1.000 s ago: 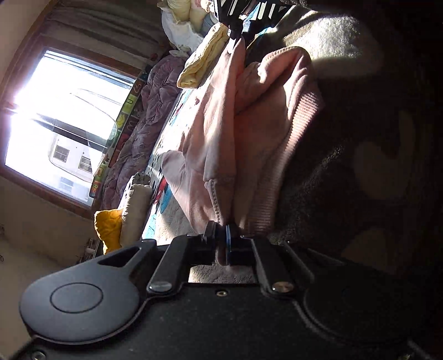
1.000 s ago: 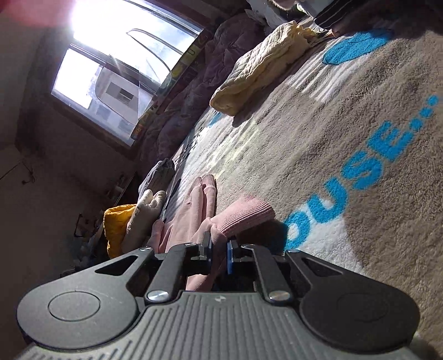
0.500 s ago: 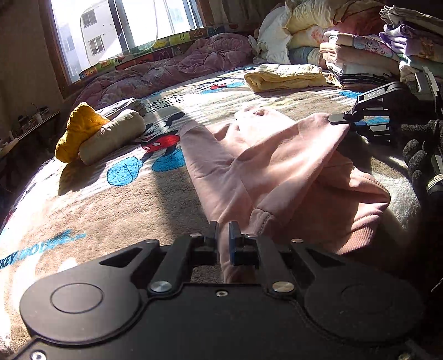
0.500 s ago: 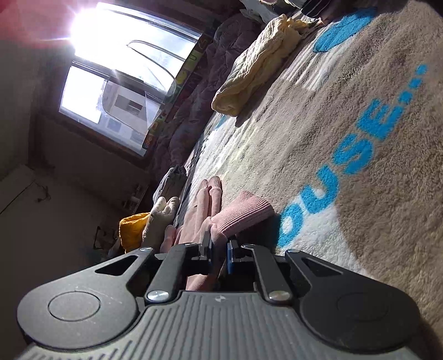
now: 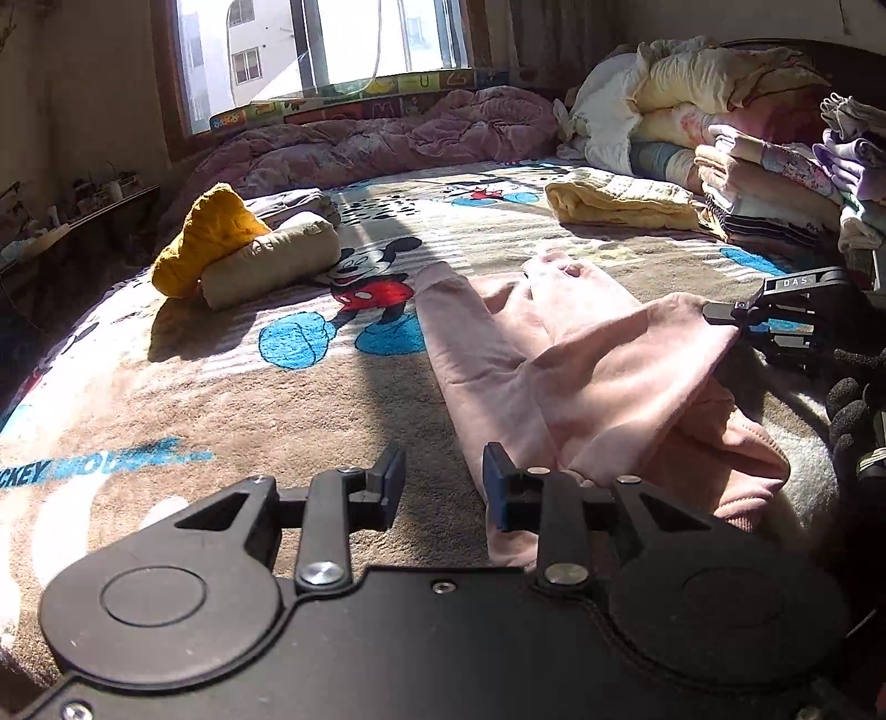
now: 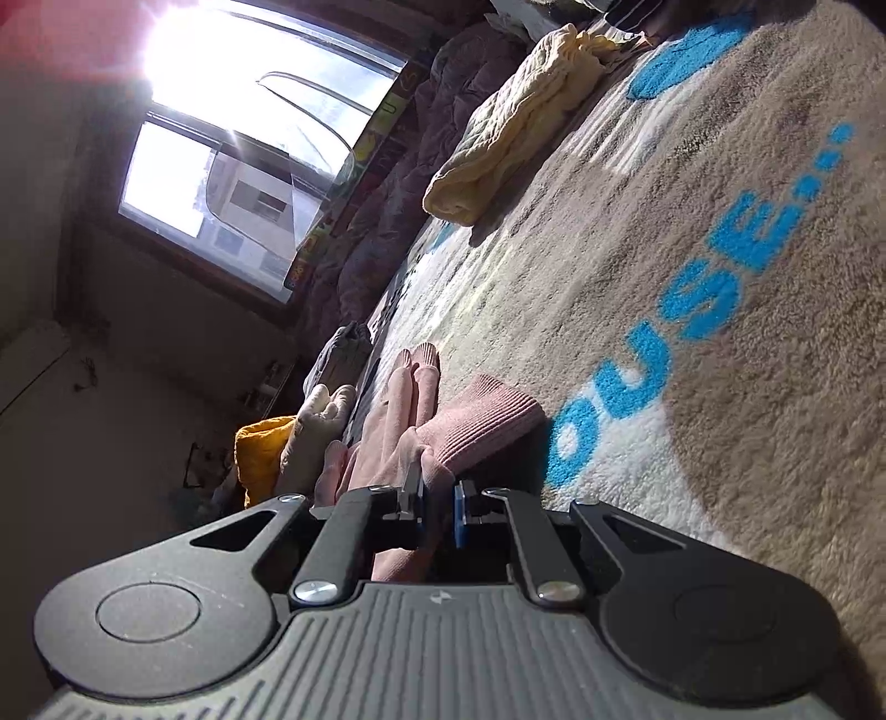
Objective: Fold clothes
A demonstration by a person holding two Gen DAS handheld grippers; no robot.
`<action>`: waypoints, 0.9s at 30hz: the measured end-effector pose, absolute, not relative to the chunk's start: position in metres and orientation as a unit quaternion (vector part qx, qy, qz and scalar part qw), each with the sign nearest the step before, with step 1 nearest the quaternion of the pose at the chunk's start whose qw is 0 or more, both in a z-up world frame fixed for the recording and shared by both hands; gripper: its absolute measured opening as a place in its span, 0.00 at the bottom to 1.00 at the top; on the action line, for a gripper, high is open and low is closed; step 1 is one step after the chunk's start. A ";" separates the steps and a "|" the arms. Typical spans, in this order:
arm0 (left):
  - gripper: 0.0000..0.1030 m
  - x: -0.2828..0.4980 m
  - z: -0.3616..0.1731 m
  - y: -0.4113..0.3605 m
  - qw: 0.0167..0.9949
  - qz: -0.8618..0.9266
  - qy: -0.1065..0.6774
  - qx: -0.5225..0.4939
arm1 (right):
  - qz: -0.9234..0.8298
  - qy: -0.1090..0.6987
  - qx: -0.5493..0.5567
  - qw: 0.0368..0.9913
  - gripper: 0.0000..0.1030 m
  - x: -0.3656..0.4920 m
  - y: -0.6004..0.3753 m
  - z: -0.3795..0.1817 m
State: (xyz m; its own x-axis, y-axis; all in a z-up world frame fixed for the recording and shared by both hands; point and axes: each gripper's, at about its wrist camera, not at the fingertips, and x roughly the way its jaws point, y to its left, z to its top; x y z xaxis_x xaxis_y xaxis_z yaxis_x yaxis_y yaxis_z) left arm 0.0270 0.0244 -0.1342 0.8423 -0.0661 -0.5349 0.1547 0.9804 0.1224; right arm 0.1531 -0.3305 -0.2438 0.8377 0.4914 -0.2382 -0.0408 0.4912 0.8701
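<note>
Pink sweatpants (image 5: 559,360) lie folded on the Mickey Mouse blanket (image 5: 310,387), legs pointing toward the window (image 5: 326,50). My left gripper (image 5: 443,479) is released, jaws wide apart, hovering over bare blanket just left of the pants' near edge; its right finger overlaps the fabric in view, can't tell if it's touching. My right gripper (image 6: 437,507) is clenched on a fold of the pants right beside the ribbed cuff (image 6: 482,415). In the left wrist view it sits at the pants' right side, pinching a raised corner. Yellow towel (image 5: 614,199) lies beyond the pants. Mustard and beige rolled garments (image 5: 243,249) sit well left of them.
</note>
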 end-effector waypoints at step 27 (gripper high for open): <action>0.36 0.289 -0.168 -0.004 0.908 -0.172 0.377 0.061 | 0.158 0.247 0.432 0.853 0.08 0.147 -0.320 -0.248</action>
